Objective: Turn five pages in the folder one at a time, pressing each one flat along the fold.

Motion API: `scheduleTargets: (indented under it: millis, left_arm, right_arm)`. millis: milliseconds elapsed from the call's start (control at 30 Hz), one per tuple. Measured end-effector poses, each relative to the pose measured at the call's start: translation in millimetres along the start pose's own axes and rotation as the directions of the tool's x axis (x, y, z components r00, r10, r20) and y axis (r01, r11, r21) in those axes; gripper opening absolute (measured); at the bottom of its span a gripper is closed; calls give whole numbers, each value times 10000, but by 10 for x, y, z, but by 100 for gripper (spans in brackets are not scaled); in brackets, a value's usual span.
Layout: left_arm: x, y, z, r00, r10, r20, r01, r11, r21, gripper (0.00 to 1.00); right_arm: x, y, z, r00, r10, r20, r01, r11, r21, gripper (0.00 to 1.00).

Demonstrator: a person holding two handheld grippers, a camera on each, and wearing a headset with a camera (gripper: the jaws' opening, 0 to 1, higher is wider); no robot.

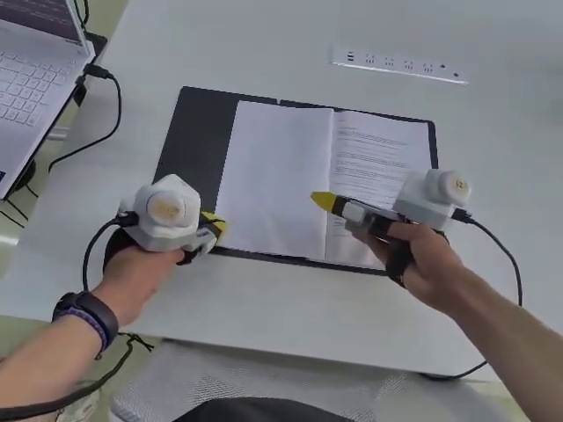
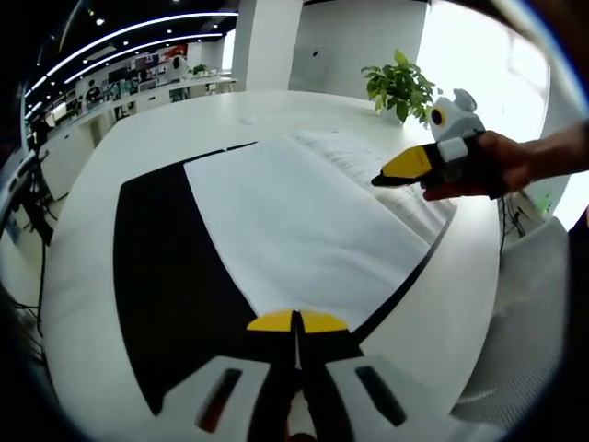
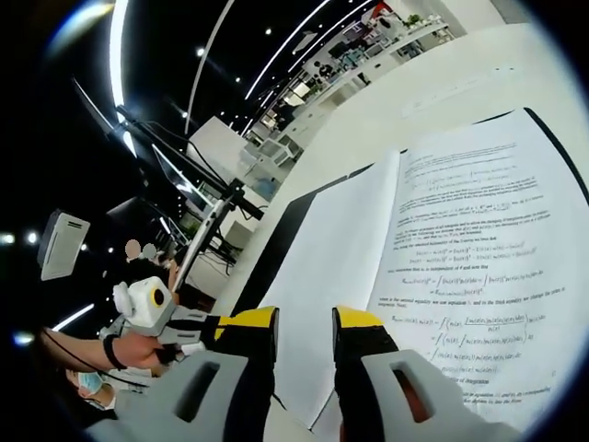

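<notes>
One open folder (image 1: 189, 141), one blank page (image 1: 268, 176), one printed page (image 1: 378, 163), left gripper (image 1: 214, 227) closed, right gripper (image 1: 323, 201) parted

Open-plan office, laptop (image 1: 26, 79), power strip (image 1: 400, 64), potted plant (image 2: 398, 85), ceiling light strips (image 2: 138, 32)

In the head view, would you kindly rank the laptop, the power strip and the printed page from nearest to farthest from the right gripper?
1. Printed page, lying under the right gripper.
2. Power strip, beyond the folder, upper right.
3. Laptop, far left edge.
</notes>
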State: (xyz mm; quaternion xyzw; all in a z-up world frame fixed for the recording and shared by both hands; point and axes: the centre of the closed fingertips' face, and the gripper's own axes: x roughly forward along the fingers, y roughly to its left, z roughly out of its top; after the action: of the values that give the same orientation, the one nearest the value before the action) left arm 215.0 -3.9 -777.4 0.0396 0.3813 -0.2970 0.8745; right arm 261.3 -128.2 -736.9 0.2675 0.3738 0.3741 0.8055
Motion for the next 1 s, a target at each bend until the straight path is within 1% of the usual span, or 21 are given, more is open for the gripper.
scheduleTargets:
  millis: [100, 133, 167, 233, 467, 567, 667, 900, 1000]
  left_arm:
    - [19, -6, -66, 9997, 53, -248, -53, 10000, 25, 0]
    - [12, 3, -59, 9998, 105, -168, -105, 9999, 7, 0]
    - [9, 2, -59, 9998, 93, -149, -95, 9999, -100, 0]
    - [12, 2, -59, 9999, 83, -130, -85, 9999, -127, 0]
    - [15, 1, -59, 9998, 124, -139, -127, 9997, -210, 0]
    - [16, 1, -61, 9997, 155, -165, -158, 9997, -210, 0]
    - [16, 2, -63, 9998, 133, -173, -138, 9996, -266, 0]
    - [26, 6, -64, 9993, 220, -289, -228, 9993, -284, 0]
    - [28, 8, -64, 9991, 260, -342, -270, 9992, -280, 0]
  right_arm:
    - [1, -31, 1, 9998, 3, -190, -9, 9995, -309, 22]
    - [1, -44, 12, 9997, -18, -228, 9, 9992, -411, 22]
    - [0, -63, 30, 9996, -41, -262, 25, 9983, -587, 21]
    - [0, -95, 68, 9997, -72, -249, 46, 9946, -1033, 20]
    - [37, -188, 211, 9999, -36, -104, 21, 9907, -1360, 15]
    - [76, -235, 285, 10000, -79, -22, 75, 9891, -1472, 14]
    - [113, -278, 352, 9998, -181, 113, 198, 9837, -1790, 11]
    - [223, -373, 491, 9991, -233, 353, 297, 9806, -1937, 6]
    - [263, -406, 545, 9988, -186, 462, 269, 9818, -1881, 3]
